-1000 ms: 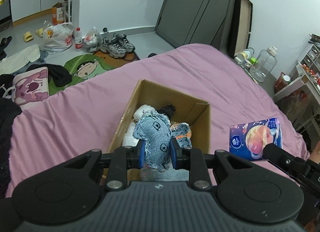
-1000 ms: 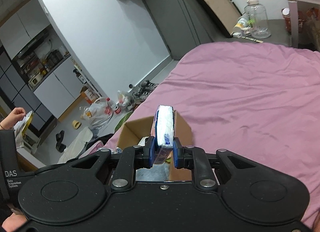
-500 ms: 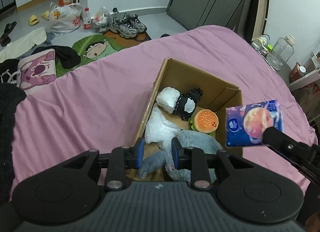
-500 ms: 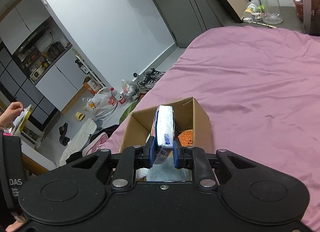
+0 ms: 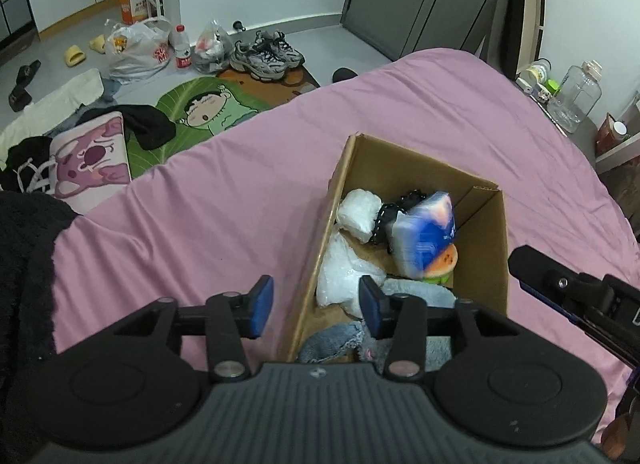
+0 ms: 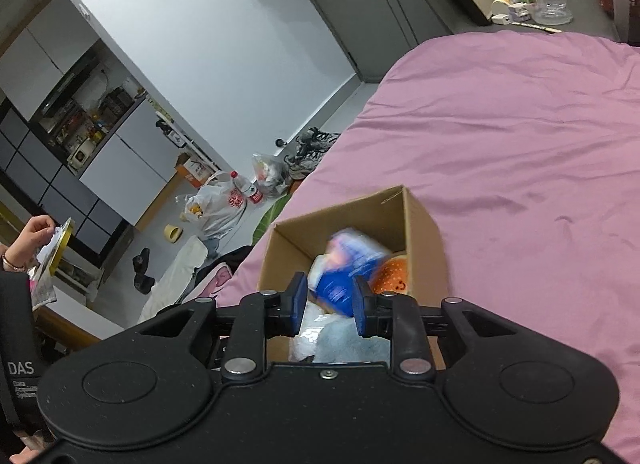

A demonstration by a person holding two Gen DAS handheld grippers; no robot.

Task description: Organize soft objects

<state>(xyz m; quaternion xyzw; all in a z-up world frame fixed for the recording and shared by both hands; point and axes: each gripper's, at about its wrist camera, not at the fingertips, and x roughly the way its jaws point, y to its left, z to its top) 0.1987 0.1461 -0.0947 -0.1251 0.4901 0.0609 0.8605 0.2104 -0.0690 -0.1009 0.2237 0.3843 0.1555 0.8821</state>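
The left tool [image 5: 316, 310] is opening, nothing between its blue pads, above the cardboard box [image 5: 486, 260] on the pink bed [image 5: 224, 200]. The right tool [image 6: 330, 304] is also opening, and the blurred blue tissue pack [image 6: 346, 270] sits free inside the box, beside the burger plush [image 6: 390, 276].

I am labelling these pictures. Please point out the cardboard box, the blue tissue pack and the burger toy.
cardboard box [image 5: 486, 248]: left wrist view, inner right wall.
blue tissue pack [image 5: 426, 234]: left wrist view, blue front face.
burger toy [image 6: 390, 278]: right wrist view, orange bun top.
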